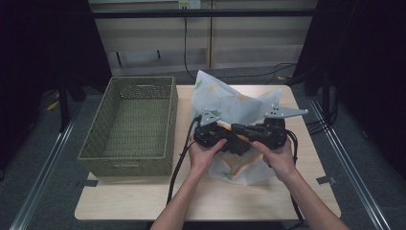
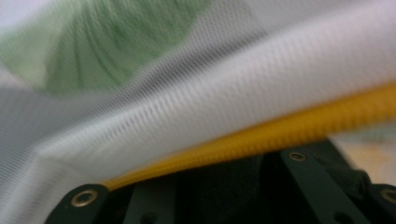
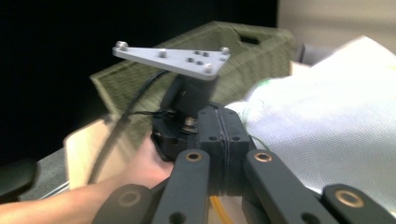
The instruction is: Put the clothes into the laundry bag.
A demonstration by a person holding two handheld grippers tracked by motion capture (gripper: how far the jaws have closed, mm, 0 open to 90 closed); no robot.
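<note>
A white mesh bag with green and orange prints and a yellow zipper stands lifted over the middle of the table. Both grippers meet nose to nose at its middle. My left gripper grips it from the left; in the left gripper view the mesh and zipper lie right across its jaws and hide the tips. My right gripper comes from the right with its jaws pressed together, a bit of yellow zipper showing at their base. The bag lies to its right. Each gripper is held by a hand.
A green woven basket stands on the left part of the wooden table, close beside the bag; it is also behind the left gripper in the right gripper view. Cables trail off the table's front. Dark floor surrounds the table.
</note>
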